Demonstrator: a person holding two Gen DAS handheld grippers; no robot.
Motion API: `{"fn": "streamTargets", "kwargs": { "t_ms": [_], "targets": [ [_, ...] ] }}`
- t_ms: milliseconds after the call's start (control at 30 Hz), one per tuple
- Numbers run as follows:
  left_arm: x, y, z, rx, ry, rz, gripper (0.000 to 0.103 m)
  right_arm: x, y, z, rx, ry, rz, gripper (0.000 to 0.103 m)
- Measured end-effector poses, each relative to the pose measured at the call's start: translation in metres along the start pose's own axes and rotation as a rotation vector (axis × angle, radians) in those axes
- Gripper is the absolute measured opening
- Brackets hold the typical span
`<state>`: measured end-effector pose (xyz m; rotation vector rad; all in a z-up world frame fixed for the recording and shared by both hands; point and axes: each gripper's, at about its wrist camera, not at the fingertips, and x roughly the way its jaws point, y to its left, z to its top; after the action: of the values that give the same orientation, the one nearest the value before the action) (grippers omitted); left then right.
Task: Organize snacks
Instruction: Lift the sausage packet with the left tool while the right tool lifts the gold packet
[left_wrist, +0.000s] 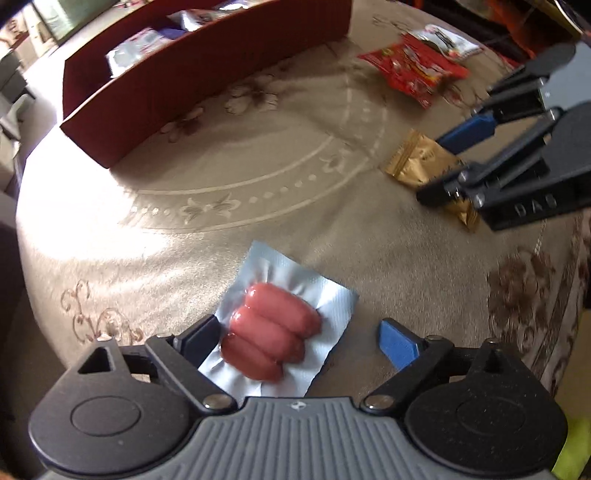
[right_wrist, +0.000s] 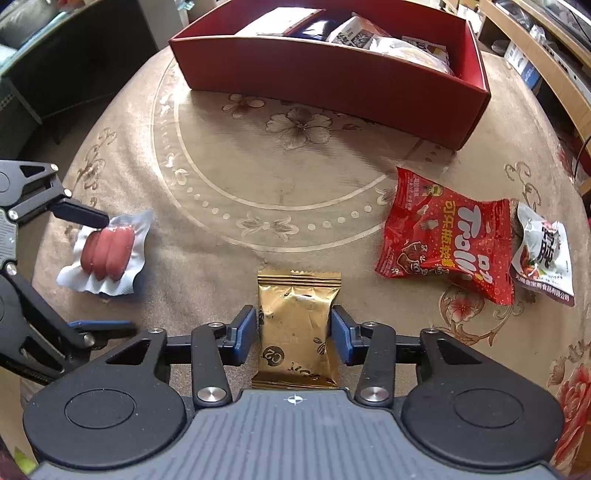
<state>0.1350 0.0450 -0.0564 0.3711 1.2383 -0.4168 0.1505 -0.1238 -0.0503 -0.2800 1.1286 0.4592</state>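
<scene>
I have a round table (right_wrist: 295, 177) under both cameras, covered in a beige cloth with a floral pattern and a pale ring of dots. At its far side sits the red box (right_wrist: 332, 70), open at the top, with several snack packets already lying inside it; I cannot read which ones.

On the cloth to the right, near the box's corner, lies the red gummy bag (right_wrist: 443, 236), flat, and just beside its right edge, touching or nearly so, a smaller white snack pouch (right_wrist: 543, 254).

My left hand-held gripper (left_wrist: 299, 343) points steeply down over the sausage pack (left_wrist: 277, 328), a clear vacuum pack holding three pink sausages side by side, lying on the table near its left edge. The jaws stand wide apart: the dark left finger (left_wrist: 199, 339) overlaps the pack's edge, while the blue pad on the other side is clear of it, so nothing is clamped.

My right hand-held gripper (right_wrist: 294, 332) hangs over the gold packet (right_wrist: 295, 325), which lies flat at the near middle of the table, well apart from the sausages. Its blue pads (right_wrist: 245, 332) sit just beside the packet's two long edges, parted slightly and not pressing on the foil.
</scene>
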Motion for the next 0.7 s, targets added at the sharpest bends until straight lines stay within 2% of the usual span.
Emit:
{"fn": "streamTargets", "kwargs": {
  "t_ms": [67, 100, 167, 233, 433, 533, 567, 600, 667, 700],
  "targets": [
    [0.002, 0.001, -0.002, -0.043, -0.006, 0.004, 0.091, 0.001, 0.002, 0.0, -0.005, -0.001, -0.005, 0.067],
    [0.004, 0.001, -0.002, -0.064, -0.008, 0.012, 0.098, 0.001, 0.003, 0.0, -0.005, -0.003, 0.001, 0.071],
    [0.008, 0.01, -0.007, -0.143, -0.008, 0.001, 0.101, 0.005, 0.009, 0.0, -0.034, 0.012, -0.005, 0.096],
    [0.008, 0.01, -0.008, -0.135, -0.013, 0.002, 0.101, 0.012, 0.011, -0.003, -0.051, 0.031, -0.05, 0.102],
    [0.006, 0.01, -0.009, -0.105, -0.025, -0.003, 0.101, 0.012, 0.006, 0.001, -0.016, 0.029, -0.031, 0.103],
    [0.004, 0.008, -0.007, -0.091, -0.031, 0.003, 0.099, 0.005, 0.006, -0.001, -0.046, 0.011, -0.063, 0.089],
    [0.002, 0.007, -0.007, -0.094, -0.034, 0.002, 0.098, 0.002, 0.005, -0.003, -0.052, 0.003, -0.058, 0.077],
    [0.0, 0.006, -0.007, -0.094, -0.039, 0.004, 0.095, -0.002, 0.005, -0.004, -0.059, -0.007, -0.059, 0.071],
    [-0.004, 0.002, -0.007, -0.09, -0.048, 0.003, 0.087, -0.007, 0.003, -0.003, -0.063, -0.016, -0.055, 0.047],
    [-0.006, 0.001, -0.007, -0.095, -0.052, -0.003, 0.078, -0.008, 0.001, -0.001, -0.057, -0.016, -0.05, 0.047]
  ]
}}
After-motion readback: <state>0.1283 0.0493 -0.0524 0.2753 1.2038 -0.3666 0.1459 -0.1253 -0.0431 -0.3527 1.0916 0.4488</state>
